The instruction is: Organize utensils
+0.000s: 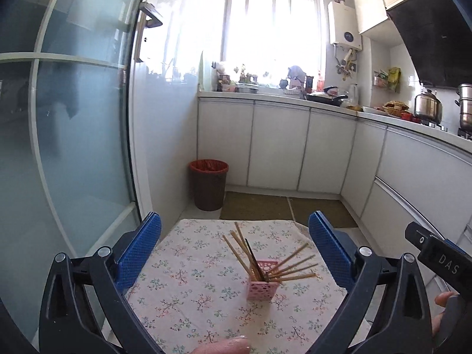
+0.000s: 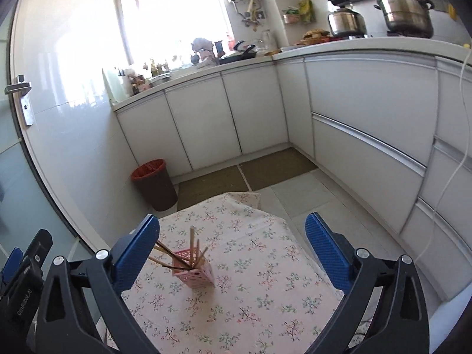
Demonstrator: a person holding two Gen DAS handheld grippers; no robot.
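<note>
Both grippers spread wide, nothing between the fingers on either side. Left gripper [image 1: 234, 253] hangs above the near part of the counter [image 1: 183, 295], blue pads well apart either side of the holder in view, no contact. Right gripper [image 2: 233, 253] same: pads clear, holder sits near its left finger in that view but not touched.

Pink perforated holder [image 1: 262, 280] stands upright on the floral cloth, roughly mid-counter. Wooden chopsticks [image 1: 295, 265] are all in the holder, fanned out, some leaning far left, some leaning right; one dark stick among them.

A fingertip [image 1: 224, 346] shows at the bottom edge of the left view. Red-lined bin [image 1: 208, 184] on the floor, far left of the counter, against the wall.
</note>
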